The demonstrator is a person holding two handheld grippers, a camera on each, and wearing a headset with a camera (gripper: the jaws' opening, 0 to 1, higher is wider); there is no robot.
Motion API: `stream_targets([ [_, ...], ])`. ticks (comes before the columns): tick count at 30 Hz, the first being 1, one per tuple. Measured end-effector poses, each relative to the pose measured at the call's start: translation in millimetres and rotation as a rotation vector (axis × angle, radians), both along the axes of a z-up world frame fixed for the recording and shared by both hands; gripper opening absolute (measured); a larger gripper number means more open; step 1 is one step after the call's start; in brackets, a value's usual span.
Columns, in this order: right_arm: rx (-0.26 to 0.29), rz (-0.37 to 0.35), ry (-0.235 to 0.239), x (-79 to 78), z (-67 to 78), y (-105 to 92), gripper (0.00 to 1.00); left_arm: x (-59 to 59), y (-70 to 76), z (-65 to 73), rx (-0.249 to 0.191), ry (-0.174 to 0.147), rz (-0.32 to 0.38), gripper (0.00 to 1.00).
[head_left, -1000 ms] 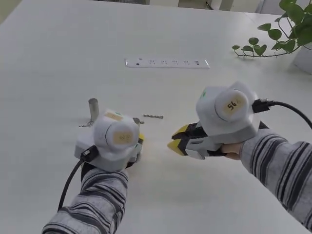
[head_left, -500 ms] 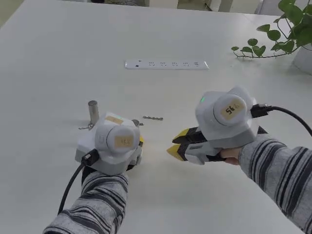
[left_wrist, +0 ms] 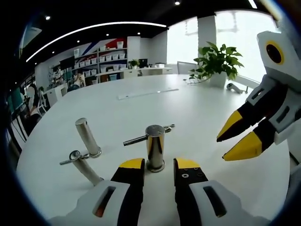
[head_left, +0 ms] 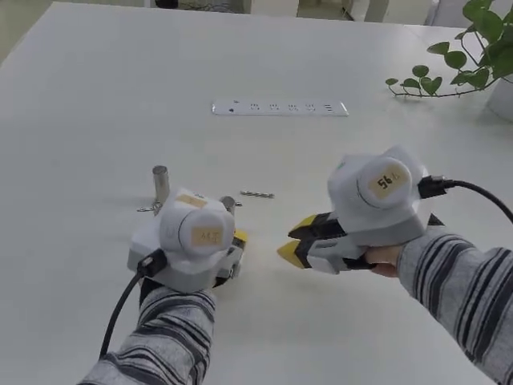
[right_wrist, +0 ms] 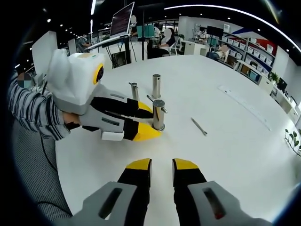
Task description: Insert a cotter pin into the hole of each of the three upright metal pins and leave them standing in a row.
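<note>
On the bench, head view: left gripper (head_left: 238,238) at 9 o'clock of right gripper (head_left: 294,241), loose cotter pin (head_left: 256,194) at 12 of their gap; left gripper view: jaws slightly spread, upright metal pin (left_wrist: 155,146) at their tips; right gripper view: jaws spread, gripping nothing.

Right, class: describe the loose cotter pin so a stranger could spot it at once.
From the white power strip, come toward the person to the upright metal pins. Just right of them lies the loose cotter pin: thin, flat on the table, touching nothing.
</note>
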State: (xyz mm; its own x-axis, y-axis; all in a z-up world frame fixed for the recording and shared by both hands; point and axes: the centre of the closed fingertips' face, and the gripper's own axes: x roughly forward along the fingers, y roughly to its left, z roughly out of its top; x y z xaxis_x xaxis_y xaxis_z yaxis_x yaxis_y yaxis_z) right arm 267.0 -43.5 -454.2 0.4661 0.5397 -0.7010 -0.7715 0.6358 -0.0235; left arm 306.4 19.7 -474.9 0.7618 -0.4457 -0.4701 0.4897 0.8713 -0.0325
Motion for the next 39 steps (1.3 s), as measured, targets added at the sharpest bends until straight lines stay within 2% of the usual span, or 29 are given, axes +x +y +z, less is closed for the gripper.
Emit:
stream_targets([
  [3,0.055,-0.021,0.002,3.1,8.6,4.1,0.15,-8.2,4.4,5.3,-0.003,-0.001,-0.009,0.26],
  [9,0.114,-0.031,-0.018,9.8,25.0,11.6,0.19,-23.5,15.9,16.4,-0.015,-0.006,-0.009,0.33],
  [12,0.155,-0.044,-0.034,16.0,37.6,18.6,0.23,-32.9,18.3,17.8,-0.023,0.016,-0.020,0.37],
  [15,0.178,-0.042,-0.046,21.0,47.1,25.9,0.24,-40.8,23.5,21.7,-0.046,0.023,-0.008,0.42],
  [18,0.200,-0.045,-0.052,26.8,55.9,33.2,0.26,-44.1,28.6,27.2,-0.071,0.030,0.008,0.50],
  [21,0.201,-0.037,-0.065,32.9,61.5,40.5,0.27,-46.4,33.4,37.0,-0.078,0.015,0.012,0.55],
  [26,0.200,-0.030,-0.066,44.1,65.0,53.1,0.31,-52.9,41.4,49.2,-0.117,0.005,0.031,0.66],
  [34,0.229,-0.010,-0.040,58.4,63.4,78.2,0.32,-56.6,57.3,49.9,-0.073,0.002,0.036,0.80],
  [39,0.244,0.008,-0.032,66.3,62.9,95.3,0.33,-56.6,67.1,53.4,-0.064,-0.008,0.037,0.86],
])
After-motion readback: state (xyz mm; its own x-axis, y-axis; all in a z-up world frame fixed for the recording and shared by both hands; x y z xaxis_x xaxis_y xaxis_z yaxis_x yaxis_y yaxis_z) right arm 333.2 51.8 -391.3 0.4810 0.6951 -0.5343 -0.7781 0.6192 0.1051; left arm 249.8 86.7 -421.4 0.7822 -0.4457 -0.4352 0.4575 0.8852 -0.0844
